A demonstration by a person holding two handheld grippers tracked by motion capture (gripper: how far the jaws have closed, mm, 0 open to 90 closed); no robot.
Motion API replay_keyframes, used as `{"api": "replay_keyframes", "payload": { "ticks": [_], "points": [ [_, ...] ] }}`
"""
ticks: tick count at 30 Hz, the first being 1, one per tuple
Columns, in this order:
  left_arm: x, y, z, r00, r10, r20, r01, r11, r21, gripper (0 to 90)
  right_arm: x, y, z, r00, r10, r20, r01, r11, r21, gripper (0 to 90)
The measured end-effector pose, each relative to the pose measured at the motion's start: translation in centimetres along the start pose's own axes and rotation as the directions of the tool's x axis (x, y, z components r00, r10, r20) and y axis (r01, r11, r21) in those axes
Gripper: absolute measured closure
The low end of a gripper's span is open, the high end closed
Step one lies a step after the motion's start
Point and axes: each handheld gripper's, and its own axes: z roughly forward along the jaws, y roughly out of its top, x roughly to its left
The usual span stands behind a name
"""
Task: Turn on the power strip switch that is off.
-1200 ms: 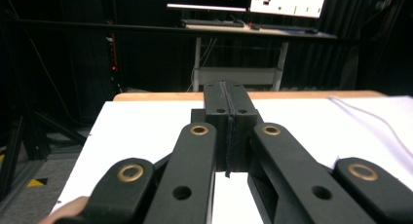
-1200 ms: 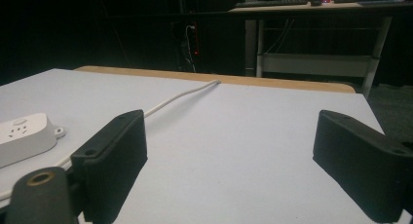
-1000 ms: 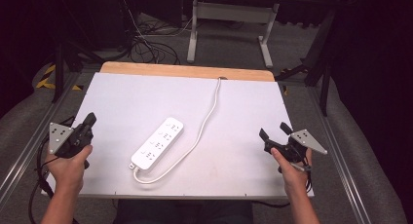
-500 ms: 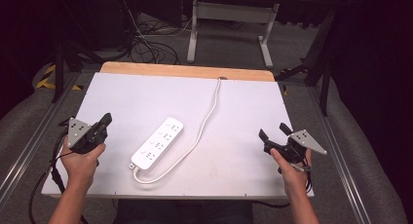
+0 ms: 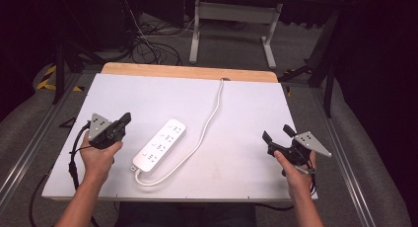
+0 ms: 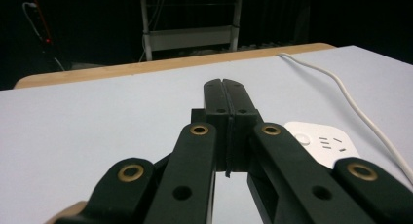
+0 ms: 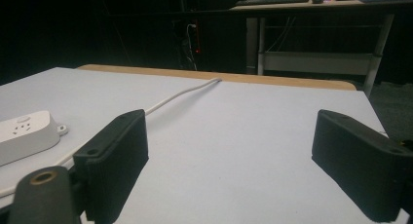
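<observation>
Dark room, grey carpet (image 5: 236, 49), white desk frame (image 5: 231, 12) behind.

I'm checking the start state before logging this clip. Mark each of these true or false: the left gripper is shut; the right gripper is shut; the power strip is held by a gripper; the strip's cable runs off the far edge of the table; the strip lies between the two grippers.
1. The left gripper is shut. True: its jaws meet with nothing between them.
2. The right gripper is shut. False: its jaws stand wide apart.
3. The white plastic power strip is held. False: it lies free on the white table.
4. Its white cable runs to the far edge. True.
5. The strip lies between the grippers. True, in the high view.
</observation>
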Motion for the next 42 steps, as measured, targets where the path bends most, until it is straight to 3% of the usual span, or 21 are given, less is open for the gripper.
{"api": "replay_keyframes", "payload": {
  "ticks": [5, 6, 10, 12, 14, 15, 16, 19, 20, 21, 22, 29, 31, 34, 35, 42],
  "points": [
    [-0.8, 0.1, 1.2, 0.9989, 0.028, 0.036, -0.03, 0.999, 0.034, 90.0, 0.0, 0.0, 0.0, 1.0, 0.0, -0.003, 0.0, 1.0, 0.0, 13.9],
    [-1.3, 0.3, 1.8, 0.9971, 0.053, 0.055, -0.056, 0.9969, 0.055, 90.0, 0.0, 0.0, 0.0, 1.0, 0.001, -0.004, -0.001, 1.0, 0.0, 13.9],
    [-2.1, 0.4, 2.7, 0.9929, 0.082, 0.087, -0.089, 0.9928, 0.08, 90.0, -0.1, 0.0, 0.0, 1.0, 0.004, -0.003, -0.004, 1.0, 0.0, 14.0],
    [-2.8, 0.4, 3.7, 0.9862, 0.114, 0.12, -0.128, 0.9845, 0.12, 90.0, -0.1, 0.0, 0.0, 1.0, 0.006, -0.004, -0.006, 1.0, -0.004, 14.0],
    [-3.0, 0.4, 4.0, 0.984, 0.122, 0.13, -0.139, 0.9821, 0.127, 90.0, -0.1, 0.0, 0.0, 1.0, 0.003, -0.005, -0.003, 1.0, 0.001, 14.1],
    [-3.6, 0.4, 4.7, 0.9767, 0.149, 0.155, -0.172, 0.9734, 0.151, 90.0, -0.2, -0.1, 0.0, 1.0, 0.004, -0.007, -0.004, 1.0, 0.002, 14.1],
    [-3.9, 0.5, 4.9, 0.9731, 0.163, 0.162, -0.19, 0.9686, 0.161, 90.0, -0.2, -0.1, 0.0, 0.9999, 0.008, -0.008, -0.008, 1.0, 0.003, 14.1],
    [-4.4, 0.5, 5.3, 0.9696, 0.165, 0.181, -0.199, 0.9622, 0.187, 90.0, -0.2, -0.1, 0.0, 0.9999, 0.014, -0.006, -0.014, 1.0, 0.001, 14.2],
    [-4.7, 0.5, 5.5, 0.9626, 0.177, 0.206, -0.222, 0.9493, 0.223, 90.0, -0.2, -0.1, 0.0, 0.9999, 0.012, -0.006, -0.012, 1.0, 0.001, 14.2],
    [-4.7, 0.5, 5.5, 0.9626, 0.177, 0.206, -0.222, 0.9493, 0.223, 90.0, -0.2, -0.1, 0.0, 0.9999, 0.013, -0.006, -0.013, 1.0, 0.0, 14.2],
    [-4.9, 0.5, 5.6, 0.958, 0.184, 0.22, -0.239, 0.9365, 0.257, 90.0, -0.2, -0.1, 0.0, 0.9999, 0.013, -0.006, -0.013, 1.0, 0.0, 14.2],
    [-5.1, 0.3, 6.1, 0.9503, 0.17, 0.261, -0.255, 0.9054, 0.339, 90.0, -0.2, -0.1, 0.0, 0.9999, 0.013, -0.005, -0.013, 1.0, 0.003, 14.4],
    [-5.2, 0.1, 6.2, 0.9515, 0.17, 0.257, -0.257, 0.8979, 0.357, 90.0, -0.2, -0.1, 0.0, 0.9999, 0.014, -0.008, -0.014, 1.0, 0.003, 14.4],
    [-5.3, 0.0, 6.3, 0.9507, 0.166, 0.262, -0.258, 0.8934, 0.368, 90.0, -0.2, -0.1, 0.0, 0.9999, 0.012, -0.009, -0.012, 1.0, 0.003, 14.4],
    [-5.3, -0.1, 6.4, 0.9488, 0.171, 0.266, -0.265, 0.8871, 0.378, 90.0, -0.1, -0.1, 0.0, 0.9998, 0.016, -0.009, -0.016, 1.0, 0.002, 14.5],
    [-5.3, -0.1, 6.4, 0.9484, 0.175, 0.264, -0.269, 0.8857, 0.378, 90.0, -0.2, -0.1, -0.1, 0.9998, 0.022, -0.005, -0.022, 1.0, 0.002, 14.5]
  ]
}}
